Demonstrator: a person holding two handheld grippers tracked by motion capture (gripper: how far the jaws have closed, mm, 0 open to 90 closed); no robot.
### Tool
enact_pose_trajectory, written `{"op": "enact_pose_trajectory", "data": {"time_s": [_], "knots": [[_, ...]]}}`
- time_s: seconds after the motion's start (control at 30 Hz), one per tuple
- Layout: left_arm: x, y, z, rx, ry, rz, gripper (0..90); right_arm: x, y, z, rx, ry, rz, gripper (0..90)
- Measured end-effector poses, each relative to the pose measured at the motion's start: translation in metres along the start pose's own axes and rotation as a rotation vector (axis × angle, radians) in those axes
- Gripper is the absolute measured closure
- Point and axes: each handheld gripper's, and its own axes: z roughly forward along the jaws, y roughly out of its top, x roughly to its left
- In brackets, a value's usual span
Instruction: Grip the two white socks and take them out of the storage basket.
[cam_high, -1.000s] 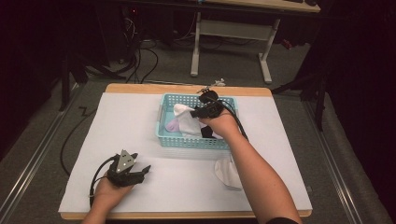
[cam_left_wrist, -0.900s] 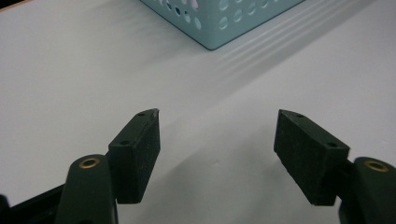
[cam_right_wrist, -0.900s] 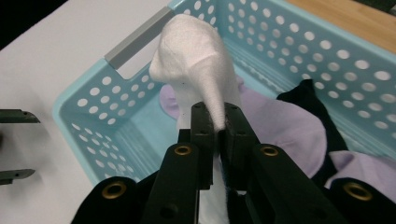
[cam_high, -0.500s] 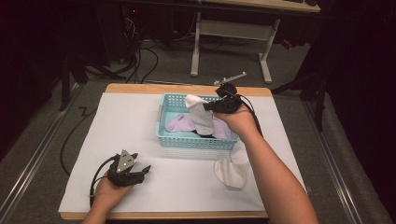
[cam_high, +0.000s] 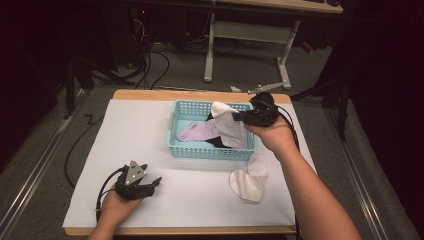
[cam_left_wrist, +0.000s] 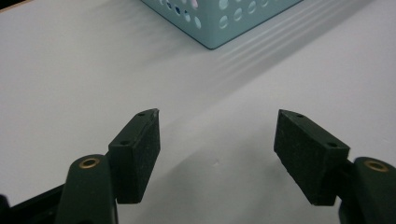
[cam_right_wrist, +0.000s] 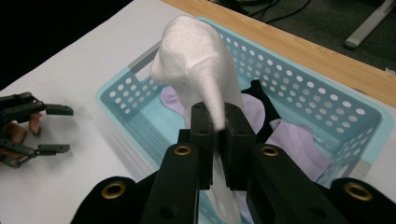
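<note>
Nearest the person, the left gripper (cam_high: 145, 184) rests low on the white sheet (cam_high: 125, 135) that covers the tabletop (cam_high: 145, 95), held in the left hand (cam_high: 116, 205); in its own view its jaws stand wide apart with nothing between them, and a corner of the basket (cam_left_wrist: 224, 23) shows ahead. To the right, on the sheet just in front of the basket, lies a white sock (cam_high: 250, 175), spread flat beside the person's right forearm. Beyond it sits the light blue basket (cam_high: 210, 150), its walls pierced with round holes, holding a lilac sock (cam_high: 197, 131) and a dark garment (cam_high: 212, 120) partly hidden beneath. Above the basket's right side, the right gripper (cam_high: 245, 117) is raised in the right hand (cam_high: 272, 135), and its jaws are pinched tight on another white sock (cam_high: 227, 125), which hangs over the basket, clear of the sheet. In the right gripper view that sock (cam_right_wrist: 201, 74) rises from between the closed jaws and droops below them, with the basket (cam_right_wrist: 299, 79) beneath and the left gripper (cam_right_wrist: 51, 130) farther off. Behind the tabletop, cables (cam_high: 155, 60) lie on the grey floor by a white desk frame (cam_high: 245, 35).
</note>
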Motion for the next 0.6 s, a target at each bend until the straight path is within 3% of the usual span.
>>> {"op": "enact_pose_trajectory", "data": {"time_s": [0.27, 0.6], "knots": [[0.0, 0.0, 0.0, -0.005, 0.0, -0.001, 32.0, 0.011, -0.027, -0.028, -0.019, -0.002, -0.016, 84.9], [-0.001, 0.0, -0.001, -0.01, 0.002, 0.009, 31.8, 0.018, -0.066, -0.056, -0.039, 0.006, 0.002, 84.9]]}}
